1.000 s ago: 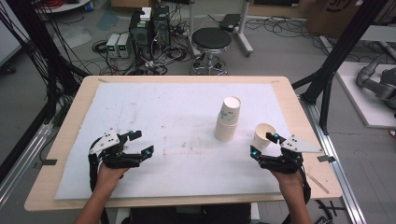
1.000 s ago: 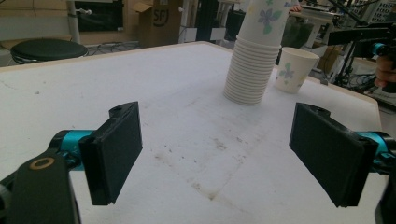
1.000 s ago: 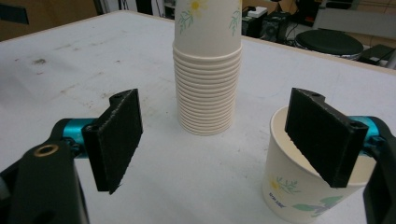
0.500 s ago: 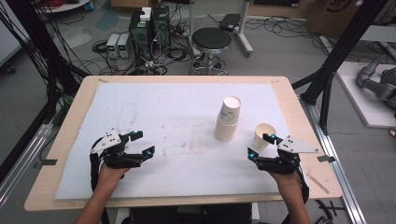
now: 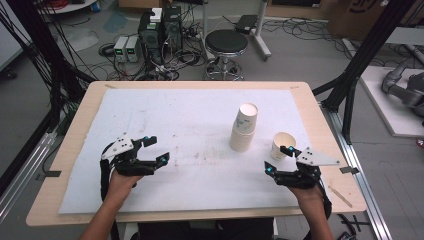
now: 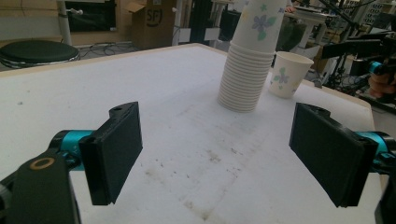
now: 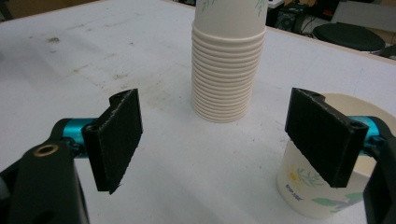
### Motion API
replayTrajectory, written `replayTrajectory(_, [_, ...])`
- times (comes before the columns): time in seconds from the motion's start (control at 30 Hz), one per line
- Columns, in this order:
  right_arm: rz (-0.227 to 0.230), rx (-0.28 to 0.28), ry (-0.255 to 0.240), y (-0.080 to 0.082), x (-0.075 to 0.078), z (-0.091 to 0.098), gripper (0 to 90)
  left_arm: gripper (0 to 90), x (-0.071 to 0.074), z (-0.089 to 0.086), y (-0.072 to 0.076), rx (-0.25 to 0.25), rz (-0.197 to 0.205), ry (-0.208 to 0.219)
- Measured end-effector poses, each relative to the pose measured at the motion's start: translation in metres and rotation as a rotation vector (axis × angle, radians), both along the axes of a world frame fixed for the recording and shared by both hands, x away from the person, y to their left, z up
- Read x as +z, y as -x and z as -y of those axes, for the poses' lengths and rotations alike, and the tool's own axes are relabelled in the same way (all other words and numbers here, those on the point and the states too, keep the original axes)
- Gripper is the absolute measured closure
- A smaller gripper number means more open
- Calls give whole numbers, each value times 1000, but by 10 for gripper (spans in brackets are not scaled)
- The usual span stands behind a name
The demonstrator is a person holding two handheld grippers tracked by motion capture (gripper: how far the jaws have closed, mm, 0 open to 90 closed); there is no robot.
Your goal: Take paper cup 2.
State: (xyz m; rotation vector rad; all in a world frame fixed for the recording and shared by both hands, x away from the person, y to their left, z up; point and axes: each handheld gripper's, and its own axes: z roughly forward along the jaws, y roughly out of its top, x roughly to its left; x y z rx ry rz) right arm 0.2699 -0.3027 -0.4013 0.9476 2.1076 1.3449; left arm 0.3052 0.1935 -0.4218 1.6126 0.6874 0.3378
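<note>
Right gripper (image 5: 278, 159), fingers spread and empty, stands just beside the single cup (image 5: 283, 145), apparently ready to grasp it; left gripper (image 5: 154, 149), fingers likewise released, idles on the worktop (image 5: 200, 95), well apart from the cup stack (image 5: 244, 127).

Bright, even light; soft focus

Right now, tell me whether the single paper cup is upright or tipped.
Upright: the single paper cup stands on its base, open mouth up, beside the cup stack.
</note>
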Motion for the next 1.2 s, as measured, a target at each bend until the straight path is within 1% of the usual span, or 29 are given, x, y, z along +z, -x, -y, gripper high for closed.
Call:
replayTrajectory(0.07, [-9, -2, 6, 1, -1, 1, 194, 170, 4, 3, -4, -19, 4, 1])
replayTrajectory(0.13, [-11, -3, 0, 1, -1, 1, 194, 170, 8, 7, -8, -44, 7, 12])
replayTrajectory(0.2, [-10, 1, -2, 1, -1, 0, 194, 170, 14, 13, -13, -61, 4, -6])
replayTrajectory(0.27, [-13, 12, 1, 1, -1, -1, 194, 170, 20, 19, -17, -77, -13, -18])
replayTrajectory(0.33, [-15, 19, 4, 0, -2, -4, 194, 161, 29, 27, -23, -94, -18, -17])
replayTrajectory(0.43, [-16, 27, 11, -1, -3, -7, 194, 161, 41, 36, -30, -113, -6, -18])
replayTrajectory(0.53, [-21, 40, 17, -1, -3, -9, 194, 160, 53, 48, -37, -146, 15, -25])
replayTrajectory(0.6, [-19, 45, 15, -1, -3, -9, 194, 161, 58, 55, -41, -157, 22, -32])
replayTrajectory(0.63, [-19, 46, 15, -1, -3, -9, 194, 161, 61, 59, -43, -169, 22, -29])
replayTrajectory(0.77, [-17, 48, 15, -1, -3, -9, 194, 162, 69, 74, -52, -193, 32, -48])
replayTrajectory(0.8, [-23, 49, 15, -1, -4, -9, 194, 162, 71, 79, -55, -198, 32, -59])
replayTrajectory(0.87, [-24, 47, 17, -1, -4, -9, 194, 162, 75, 89, -62, -214, 29, -56])
replayTrajectory(0.93, [-25, 47, 16, -1, -4, -9, 194, 162, 78, 98, -67, -224, 31, -65])
replayTrajectory(1.0, [-22, 50, 12, -1, -4, -9, 194, 162, 82, 110, -73, -246, 31, -81])
replayTrajectory(1.03, [-21, 51, 11, -1, -3, -8, 194, 162, 84, 116, -76, -253, 26, -77])
replayTrajectory(1.1, [-23, 54, 10, -1, -3, -9, 194, 162, 87, 127, -82, -266, 27, -86])
replayTrajectory(1.2, [-24, 63, 12, -2, -4, -10, 194, 162, 90, 144, -90, -284, 19, -91])
